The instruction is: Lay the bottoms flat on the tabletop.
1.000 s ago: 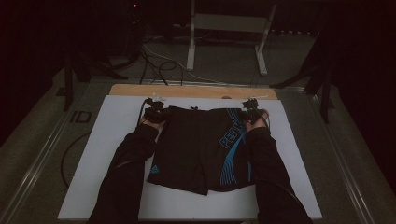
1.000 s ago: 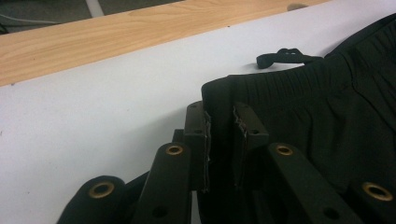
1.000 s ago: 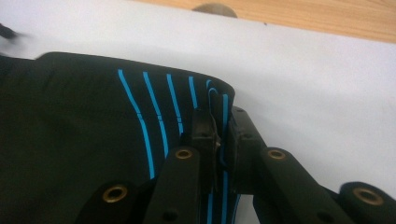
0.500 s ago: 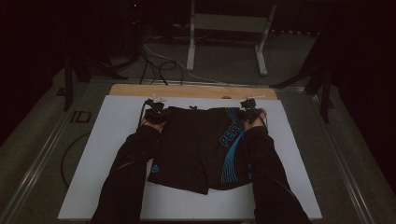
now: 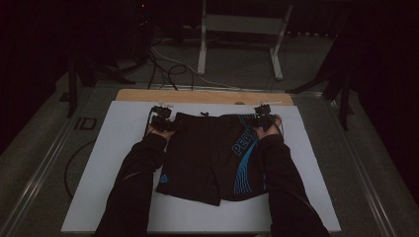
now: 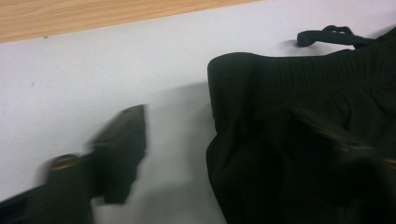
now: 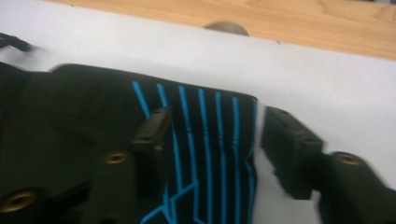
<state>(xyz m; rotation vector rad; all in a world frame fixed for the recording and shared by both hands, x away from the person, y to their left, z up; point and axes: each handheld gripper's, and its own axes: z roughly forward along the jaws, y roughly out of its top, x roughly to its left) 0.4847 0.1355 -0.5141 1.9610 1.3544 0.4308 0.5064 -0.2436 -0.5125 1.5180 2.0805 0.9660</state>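
Note:
Black shorts [image 5: 207, 158] with blue stripes and blue lettering lie flat on a white board [image 5: 108, 163], waistband at the far side. My left gripper [image 5: 161, 118] stands open at the waistband's left corner. In the left gripper view one blurred jaw rests on the board and the other lies over the dark cloth [image 6: 289, 116], with the corner between them. My right gripper [image 5: 264, 118] is open at the right corner. Its jaws straddle the blue-striped corner [image 7: 205, 126] without closing on it. A black drawstring [image 6: 327, 35] pokes out past the waistband.
A wooden strip [image 5: 197, 96] borders the board's far edge, with a small round knob [image 7: 226, 27] set in it. Beyond the table lie cables [image 5: 168, 64] and a white stand [image 5: 242, 29] on the dark floor. White board shows on both sides of the shorts.
Both hands have edged slightly toward the far side of the board with the waistband. The jaws look blurred now, and the shorts lie a little flatter.

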